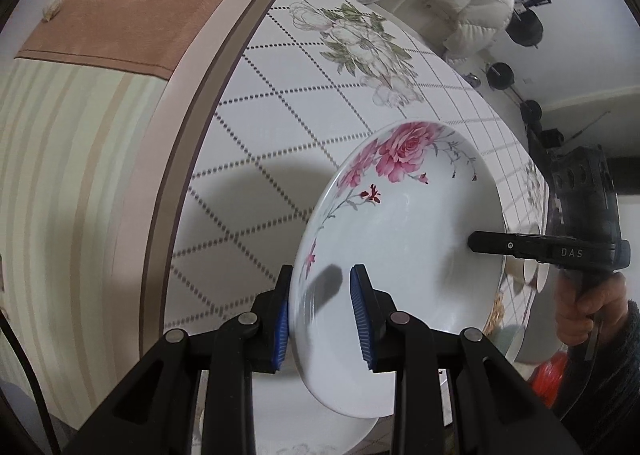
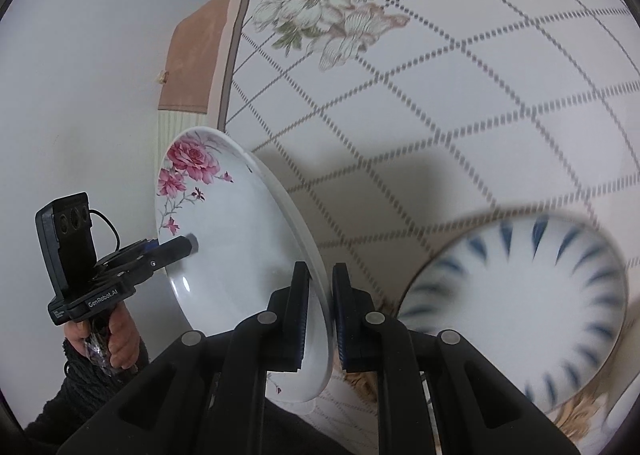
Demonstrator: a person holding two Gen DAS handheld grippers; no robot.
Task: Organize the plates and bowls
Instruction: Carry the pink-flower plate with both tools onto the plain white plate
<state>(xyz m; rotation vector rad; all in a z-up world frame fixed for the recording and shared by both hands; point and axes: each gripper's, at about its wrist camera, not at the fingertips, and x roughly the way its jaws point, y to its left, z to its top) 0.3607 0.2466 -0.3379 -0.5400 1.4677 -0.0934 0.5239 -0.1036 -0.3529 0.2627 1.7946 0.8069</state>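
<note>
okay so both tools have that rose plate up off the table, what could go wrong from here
1. The rose plate hangs tilted, pinched only at opposite rims by the left tool and right tool; uneven pulling could make it slip.
2. The blue-striped bowl sits close below; lowering the plate carelessly could knock it.

Rose plate (image 1: pixel 404 239) held aloft
It was white with pink roses; tilted steeply above the desk (image 1: pixel 280 127); a blue-dashed bowl (image 2: pixel 516 311) lay beside.

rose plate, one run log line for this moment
white rose-patterned plate | tilted above table | left gripper shut on rim | right gripper shut on opposite rim
</note>
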